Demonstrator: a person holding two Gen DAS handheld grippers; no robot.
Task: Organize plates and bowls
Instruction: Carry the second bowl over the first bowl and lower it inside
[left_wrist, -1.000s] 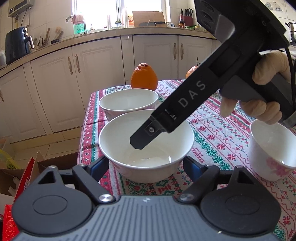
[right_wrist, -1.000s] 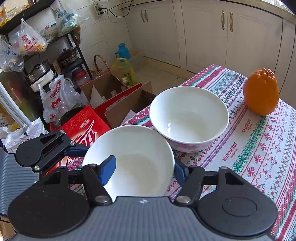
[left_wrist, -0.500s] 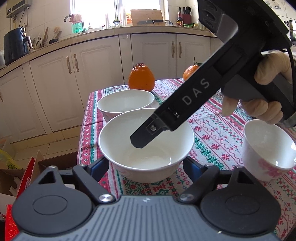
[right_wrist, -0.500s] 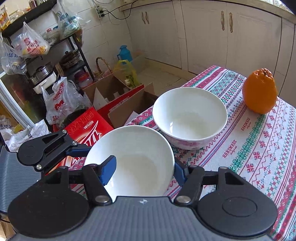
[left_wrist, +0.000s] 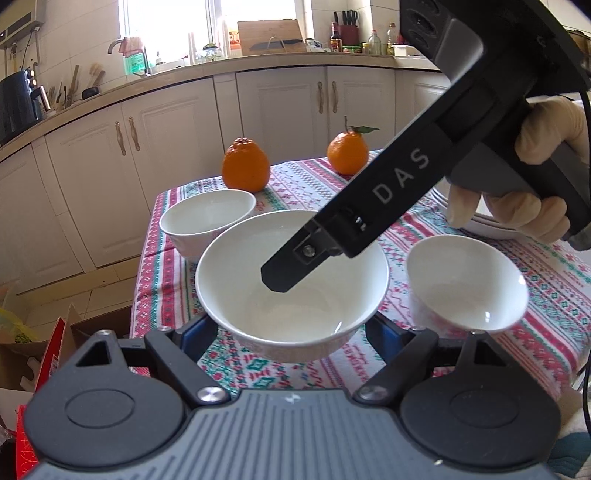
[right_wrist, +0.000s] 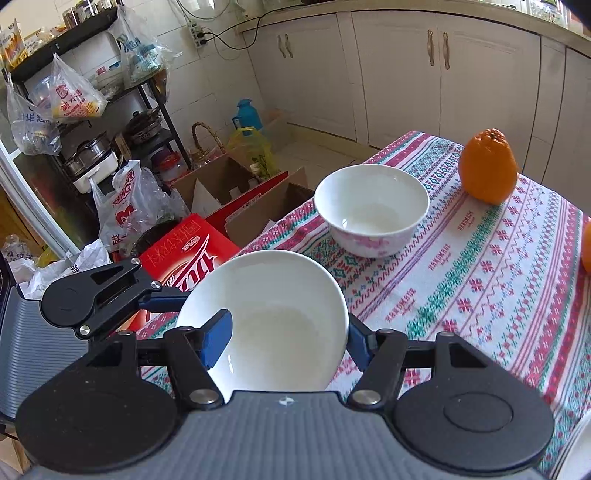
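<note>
Right tongs (right_wrist: 284, 339) pinch the near bowl (right_wrist: 266, 321) by its rim, lifted off the worktop (right_wrist: 480, 280), left tongs (left_wrist: 291, 332) spread around it – keep it level, then nest it into the far bowl (right_wrist: 371, 208).
</note>
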